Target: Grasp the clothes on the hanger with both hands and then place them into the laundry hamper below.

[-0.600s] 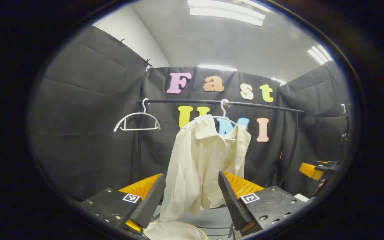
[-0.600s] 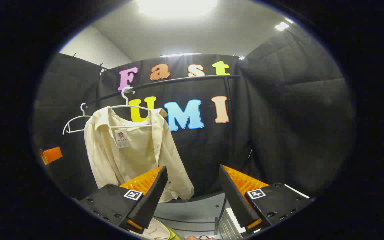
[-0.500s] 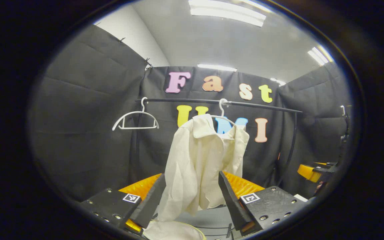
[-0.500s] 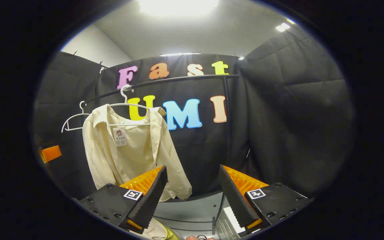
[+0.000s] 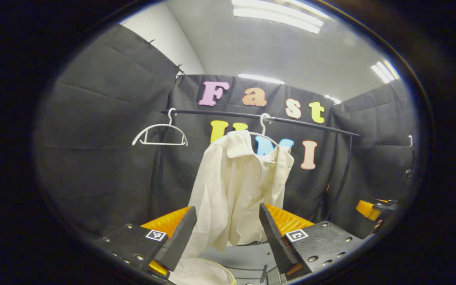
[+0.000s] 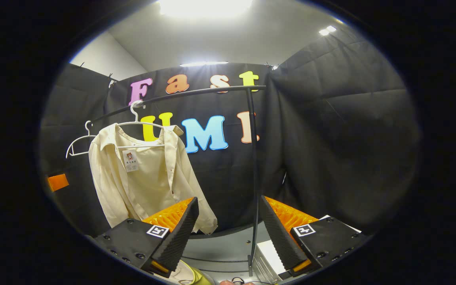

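A cream shirt (image 5: 238,190) hangs on a white hanger (image 5: 265,136) from a black rail (image 5: 251,116). In the right gripper view the same shirt (image 6: 145,178) hangs at the left, on its hanger (image 6: 141,123). My left gripper (image 5: 226,237) is open, some way short of the shirt's lower hem, nothing between its fingers. My right gripper (image 6: 228,233) is open too, to the right of the shirt and apart from it. The hamper's pale rim (image 5: 208,273) shows at the bottom, below the shirt. The right gripper (image 5: 374,208) appears far right in the left gripper view.
A second, bare white hanger (image 5: 160,134) hangs at the rail's left end. The rack's upright post (image 6: 253,178) stands just ahead of my right gripper. A white box (image 6: 265,259) sits on the floor by the post. Black cloth walls close in all sides.
Both views have shifted: the shirt sits slightly higher and closer in the left gripper view, and farther left in the right gripper view. Both grippers stay open.
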A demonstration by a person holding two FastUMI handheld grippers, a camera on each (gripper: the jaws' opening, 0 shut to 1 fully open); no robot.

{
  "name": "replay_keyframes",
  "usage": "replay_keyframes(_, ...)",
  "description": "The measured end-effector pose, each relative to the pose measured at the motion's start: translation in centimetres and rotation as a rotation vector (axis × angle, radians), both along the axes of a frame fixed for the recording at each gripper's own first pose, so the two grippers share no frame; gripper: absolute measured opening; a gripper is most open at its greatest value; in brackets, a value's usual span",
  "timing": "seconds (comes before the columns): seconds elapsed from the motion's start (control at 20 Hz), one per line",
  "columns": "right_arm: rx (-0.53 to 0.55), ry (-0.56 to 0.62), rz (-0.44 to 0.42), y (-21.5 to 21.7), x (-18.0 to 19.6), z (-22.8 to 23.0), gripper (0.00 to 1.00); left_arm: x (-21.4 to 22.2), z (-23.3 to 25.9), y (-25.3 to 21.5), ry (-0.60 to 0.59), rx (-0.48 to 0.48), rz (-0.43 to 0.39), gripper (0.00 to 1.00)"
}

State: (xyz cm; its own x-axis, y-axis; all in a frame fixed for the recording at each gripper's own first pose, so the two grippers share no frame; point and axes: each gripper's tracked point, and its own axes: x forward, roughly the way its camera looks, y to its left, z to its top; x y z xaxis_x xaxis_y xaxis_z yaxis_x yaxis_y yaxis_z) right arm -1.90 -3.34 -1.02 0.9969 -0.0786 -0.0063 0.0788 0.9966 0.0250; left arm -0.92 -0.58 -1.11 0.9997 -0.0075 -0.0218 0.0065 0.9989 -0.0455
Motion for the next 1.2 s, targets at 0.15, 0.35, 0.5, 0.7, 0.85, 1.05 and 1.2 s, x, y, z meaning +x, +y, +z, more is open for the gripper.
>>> replay_keyframes(0.15, -0.013, 0.000, -0.006, 0.0, -0.8, -0.7, 0.98, -0.5, 0.3, -0.4, -0.009, -0.007, -0.018, 0.89)
replay_keyframes(0.35, -0.012, 0.013, -0.009, 0.3, -1.1, -1.1, 0.98, 0.0, 0.9, -0.9, -0.013, -0.012, -0.031, 0.93)
replay_keyframes(0.5, -0.012, 0.004, -0.011, 0.6, -0.6, -0.4, 0.98, 1.3, 1.6, -1.5, -0.009, -0.013, -0.041, 0.93)
replay_keyframes(0.7, -0.006, 0.006, -0.016, 0.5, 1.6, 0.4, 0.98, 4.7, 2.9, -3.4, -0.010, -0.026, -0.059, 0.89)
replay_keyframes(0.85, -0.006, 0.000, -0.013, 0.2, 4.5, 0.8, 0.98, 8.2, 3.8, -4.8, -0.031, -0.025, -0.056, 0.93)
replay_keyframes(1.05, -0.010, 0.007, 0.023, 0.4, 9.4, 1.1, 0.98, 13.6, 4.0, -6.6, -0.030, -0.021, -0.034, 0.92)
replay_keyframes(1.2, -0.003, 0.006, 0.057, 0.7, 13.0, 1.1, 0.98, 17.6, 3.1, -8.2, -0.007, -0.016, -0.014, 0.89)
